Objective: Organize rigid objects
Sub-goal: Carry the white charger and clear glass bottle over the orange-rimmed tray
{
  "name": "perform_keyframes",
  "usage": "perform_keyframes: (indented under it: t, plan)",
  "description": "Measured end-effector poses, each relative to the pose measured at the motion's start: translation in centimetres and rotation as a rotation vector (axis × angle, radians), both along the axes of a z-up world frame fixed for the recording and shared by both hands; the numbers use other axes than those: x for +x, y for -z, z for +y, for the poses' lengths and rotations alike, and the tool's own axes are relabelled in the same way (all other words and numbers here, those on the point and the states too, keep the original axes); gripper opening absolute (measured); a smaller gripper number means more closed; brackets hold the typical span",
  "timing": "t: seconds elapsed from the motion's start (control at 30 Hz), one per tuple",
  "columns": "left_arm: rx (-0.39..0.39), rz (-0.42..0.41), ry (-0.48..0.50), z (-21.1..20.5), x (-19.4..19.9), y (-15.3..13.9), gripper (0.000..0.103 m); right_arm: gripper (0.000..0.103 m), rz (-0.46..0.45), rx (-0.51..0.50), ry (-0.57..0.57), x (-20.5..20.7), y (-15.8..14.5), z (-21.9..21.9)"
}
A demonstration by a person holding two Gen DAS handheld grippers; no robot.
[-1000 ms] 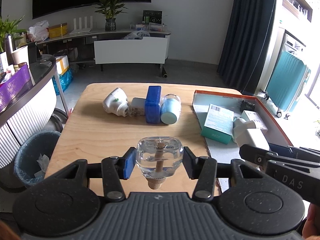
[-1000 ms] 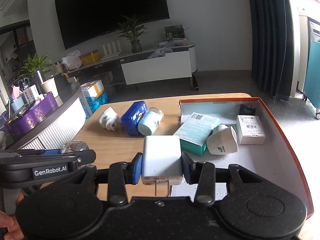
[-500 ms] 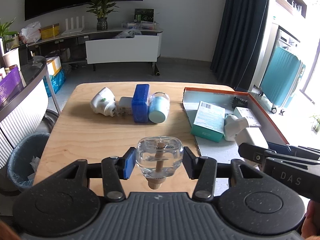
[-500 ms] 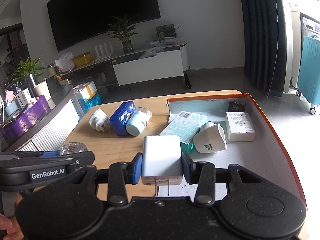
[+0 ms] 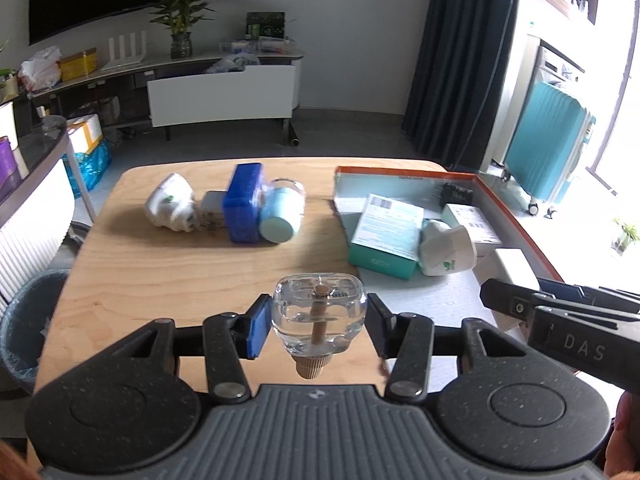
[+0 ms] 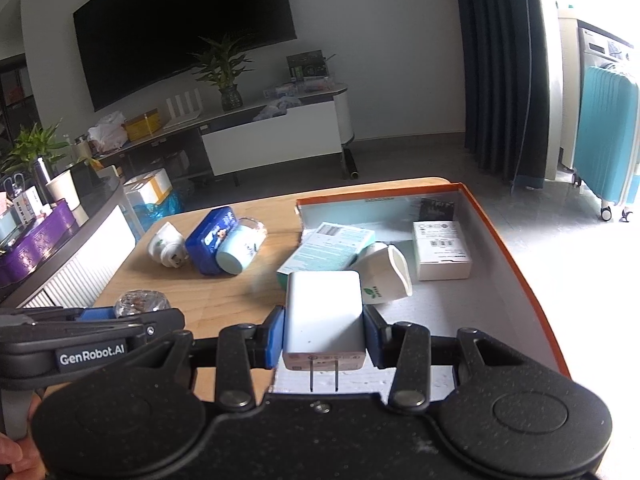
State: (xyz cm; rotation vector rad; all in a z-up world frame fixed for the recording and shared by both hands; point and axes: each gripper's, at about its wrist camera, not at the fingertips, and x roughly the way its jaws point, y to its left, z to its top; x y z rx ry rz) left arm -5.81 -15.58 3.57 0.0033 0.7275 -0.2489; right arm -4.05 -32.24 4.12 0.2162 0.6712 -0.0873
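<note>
An orange-rimmed tray is sitting at the right side of the wooden table, reaching its far right corner, and it is holding a teal box by its left wall, a white cup lying tipped against that box, a small white carton towards its right wall and a dark item at its far wall, too small to make out; near the table's far edge a white travel plug, a blue case standing on edge and a pale blue jar lying on its side are crowding together, touching; the left gripper is clenching a clear glass bottle with a wooden stopper above the table's near edge, just left of the tray; the right gripper is grasping a white charger, prongs pointing back, over the tray's near left corner, with the cup and teal box lying just beyond it.
</note>
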Motion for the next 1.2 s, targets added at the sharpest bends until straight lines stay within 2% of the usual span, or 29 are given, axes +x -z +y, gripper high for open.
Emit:
perform_keyframes:
  t: [0.57,1.2]
  plan:
    - [0.002,0.001,0.129,-6.5,1.1,0.2,0.05,0.05,-0.001,-0.007,0.135,-1.6,0.2,-5.5]
    - [0.015,0.026,0.175,-10.5,2.0,1.2,0.05,0.05,0.02,-0.032,0.166,-0.7,0.8,-8.9]
